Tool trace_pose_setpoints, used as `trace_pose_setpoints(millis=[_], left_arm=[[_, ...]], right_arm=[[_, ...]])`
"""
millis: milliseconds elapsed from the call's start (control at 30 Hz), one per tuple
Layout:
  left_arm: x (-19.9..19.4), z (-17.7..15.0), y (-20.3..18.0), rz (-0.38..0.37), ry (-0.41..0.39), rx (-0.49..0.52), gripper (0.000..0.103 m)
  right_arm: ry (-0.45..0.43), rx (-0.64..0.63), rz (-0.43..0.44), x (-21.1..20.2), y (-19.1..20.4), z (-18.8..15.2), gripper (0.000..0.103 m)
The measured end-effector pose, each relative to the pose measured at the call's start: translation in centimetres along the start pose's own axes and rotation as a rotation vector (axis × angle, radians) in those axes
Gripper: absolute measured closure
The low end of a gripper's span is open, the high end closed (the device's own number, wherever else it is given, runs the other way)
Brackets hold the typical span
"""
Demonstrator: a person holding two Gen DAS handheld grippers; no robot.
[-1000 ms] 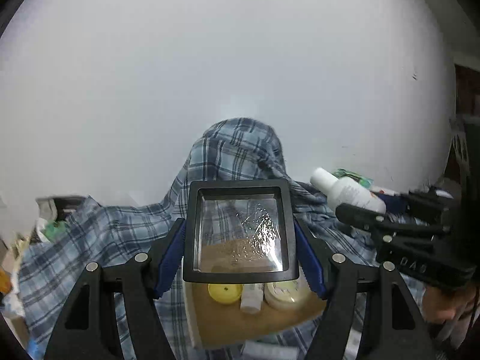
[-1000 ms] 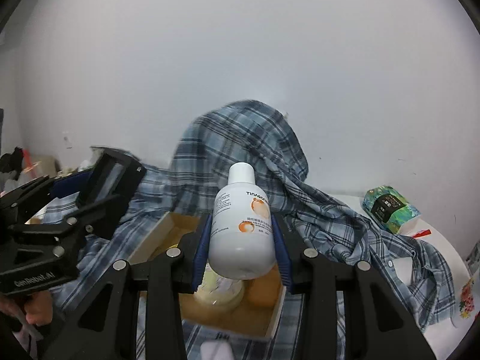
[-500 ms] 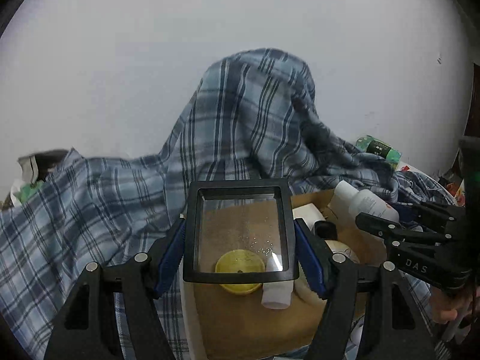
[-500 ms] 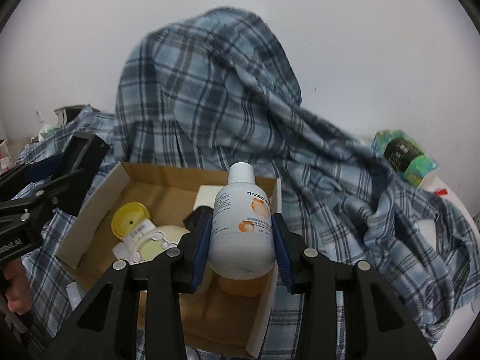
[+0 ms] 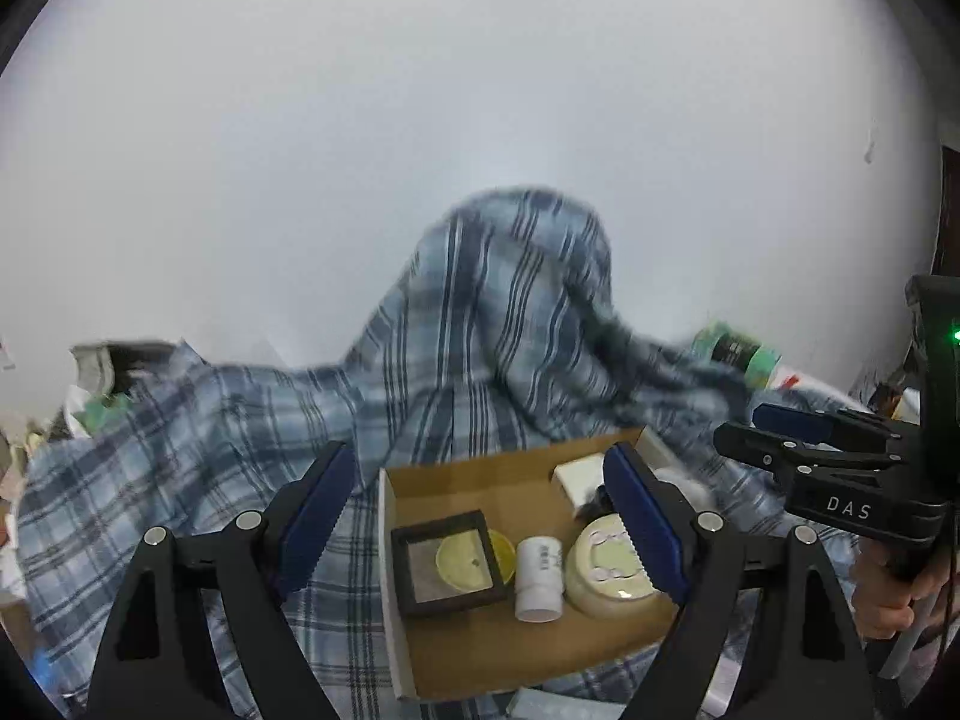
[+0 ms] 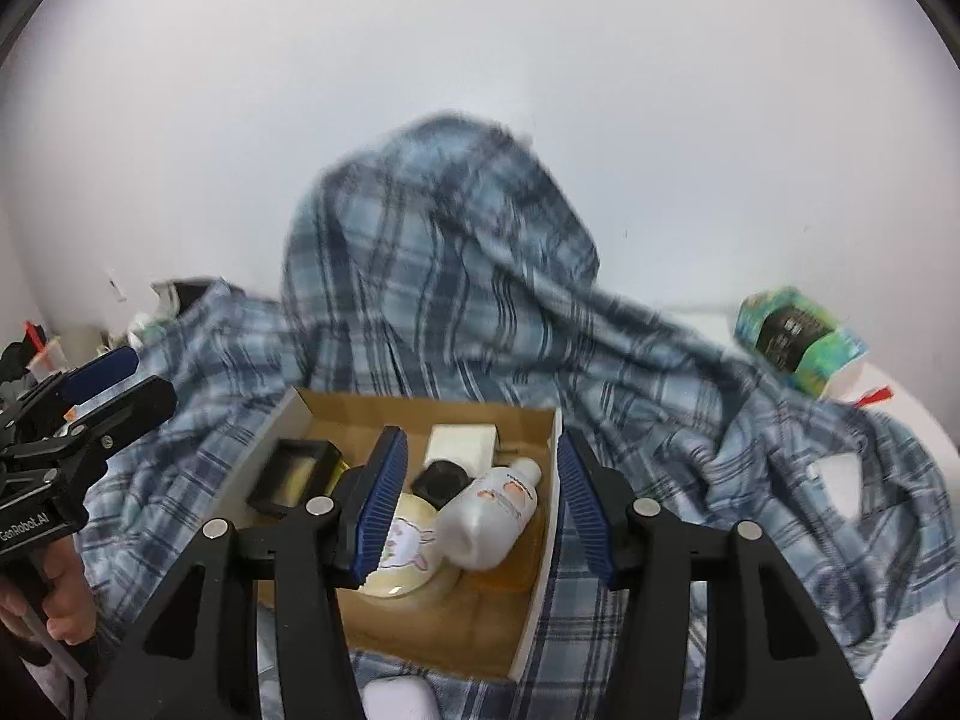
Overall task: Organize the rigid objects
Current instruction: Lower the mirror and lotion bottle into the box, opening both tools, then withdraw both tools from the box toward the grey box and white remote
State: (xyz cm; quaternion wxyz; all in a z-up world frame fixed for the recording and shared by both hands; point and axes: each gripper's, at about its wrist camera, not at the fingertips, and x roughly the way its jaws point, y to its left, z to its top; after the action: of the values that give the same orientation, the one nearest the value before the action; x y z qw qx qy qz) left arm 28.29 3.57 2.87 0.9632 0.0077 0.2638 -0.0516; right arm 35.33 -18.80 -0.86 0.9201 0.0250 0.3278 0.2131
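Now loose in box (image 6: 543, 606) — bottle (image 6: 492, 516), frame (image 5: 447, 564)

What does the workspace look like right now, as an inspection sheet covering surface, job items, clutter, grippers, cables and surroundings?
Surface: blue plaid cloth draped over the work area.
Job's things: cardboard box on the cloth holds a white bottle lying tilted, a black-framed clear case, a yellow lid, a small white tube, a cream jar, a white block and a small black piece.
Clutter: green packet at right.
Grippers: left gripper and right gripper just opened, gripping nothing.
Cables: nothing seen.
Surroundings: plain white wall.
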Motion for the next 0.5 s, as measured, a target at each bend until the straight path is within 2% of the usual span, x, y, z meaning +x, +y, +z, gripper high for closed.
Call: trace_pose_setpoints(millis=[167, 267, 367, 400, 433, 500], left_arm=[[-5.4, 0.6, -1.1, -0.002, -0.089, 0.028, 0.016], [-7.9, 0.1, -1.5, -0.023, -0.09, 0.066, 0.015], [-10.4, -1.2, -1.8, -0.015, -0.129, 0.08, 0.013], [-11.1, -1.7, -1.8, -0.015, -0.136, 0.082, 0.01], [-11.5, -2.1, -1.9, -0.019, -0.141, 0.08, 0.003], [-12.4, -3.3, -1.8, -0.023, -0.155, 0.072, 0.0]], right_arm=[[-0.065, -0.033, 0.038, -4.2, 1.3, 0.0, 0.052], [-0.088, -0.044, 0.062, -6.2, 2.0, -0.5, 0.052], [-0.098, -0.067, 0.068, -7.6, 2.5, -1.3, 0.052], [-0.098, -0.068, 0.07, -7.8, 2.5, -1.6, 0.052], [-0.096, -0.069, 0.074, -8.1, 2.6, -1.9, 0.052], [-0.085, -0.07, 0.076, -8.4, 2.6, -2.8, 0.052]])
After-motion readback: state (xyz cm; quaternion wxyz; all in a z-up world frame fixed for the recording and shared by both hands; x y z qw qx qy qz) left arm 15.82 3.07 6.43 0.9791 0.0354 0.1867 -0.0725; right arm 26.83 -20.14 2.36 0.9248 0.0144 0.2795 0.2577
